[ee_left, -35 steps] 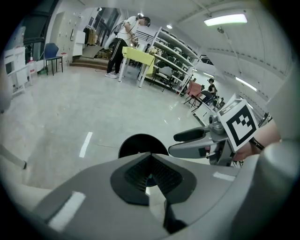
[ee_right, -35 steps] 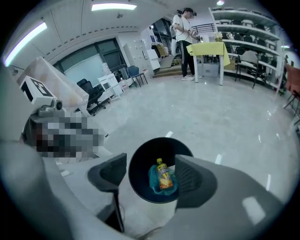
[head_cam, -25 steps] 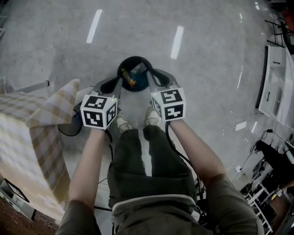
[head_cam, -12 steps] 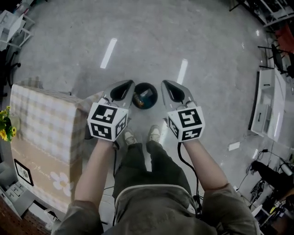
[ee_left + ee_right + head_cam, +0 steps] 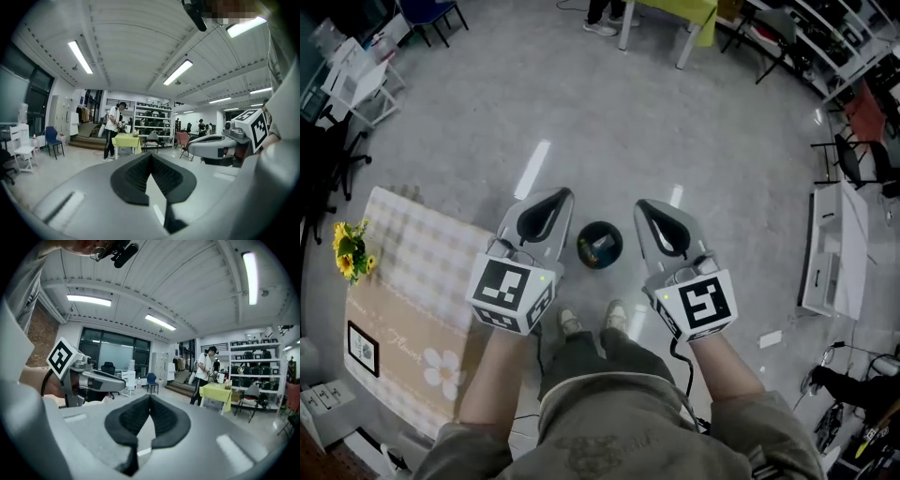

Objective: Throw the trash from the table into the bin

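Observation:
A round dark bin (image 5: 600,244) stands on the grey floor, seen from well above, with some trash inside it. My left gripper (image 5: 562,195) and right gripper (image 5: 643,205) are held side by side high over it, one on each side. Both are shut with nothing between the jaws. The table (image 5: 412,291), under a checked cloth, is at the left. In the left gripper view my left gripper (image 5: 151,155) points out level across the room, pads meeting at the tip. The right gripper view shows my right gripper (image 5: 150,397) the same way.
Yellow flowers (image 5: 349,248) and a small framed card (image 5: 361,347) sit on the table. A white cabinet (image 5: 830,248) stands at the right. Across the room a person (image 5: 111,131) stands by a yellow table (image 5: 125,140), with shelves and chairs behind. My shoes (image 5: 570,324) are just behind the bin.
Both grippers have risen together from down by the bin to well above it. The bin now looks smaller and farther below, and the table top has come into view.

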The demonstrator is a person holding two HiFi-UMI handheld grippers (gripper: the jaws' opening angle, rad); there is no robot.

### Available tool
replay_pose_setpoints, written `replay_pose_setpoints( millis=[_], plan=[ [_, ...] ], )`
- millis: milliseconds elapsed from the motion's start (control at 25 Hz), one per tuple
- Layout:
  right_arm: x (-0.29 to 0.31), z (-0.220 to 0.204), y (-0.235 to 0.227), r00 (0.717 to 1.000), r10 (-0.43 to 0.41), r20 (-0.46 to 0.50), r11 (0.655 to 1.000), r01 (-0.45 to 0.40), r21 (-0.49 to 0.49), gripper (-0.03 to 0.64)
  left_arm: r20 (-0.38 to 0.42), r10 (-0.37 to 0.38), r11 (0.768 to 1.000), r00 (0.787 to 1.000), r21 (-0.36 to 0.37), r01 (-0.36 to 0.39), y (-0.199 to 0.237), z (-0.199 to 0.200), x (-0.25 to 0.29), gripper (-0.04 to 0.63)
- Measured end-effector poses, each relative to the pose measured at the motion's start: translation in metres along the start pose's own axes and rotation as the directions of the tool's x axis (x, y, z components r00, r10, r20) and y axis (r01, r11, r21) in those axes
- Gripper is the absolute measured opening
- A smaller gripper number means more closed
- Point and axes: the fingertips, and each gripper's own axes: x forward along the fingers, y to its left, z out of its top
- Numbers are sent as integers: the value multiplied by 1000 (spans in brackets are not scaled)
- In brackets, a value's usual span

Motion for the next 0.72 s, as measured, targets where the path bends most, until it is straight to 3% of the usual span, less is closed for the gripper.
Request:
replay_pose_setpoints(
  millis=[280, 720],
  plan=[
    [-38, 66, 12, 991, -29, 132, 999, 32, -17, 3, 67, 26, 999, 997, 35, -29, -18, 48, -48, 6],
    [-73, 110, 26, 981, -8, 196, 1000, 10, -14, 3, 160, 60, 994, 985, 78, -73, -24, 90, -100, 7]
  ],
)
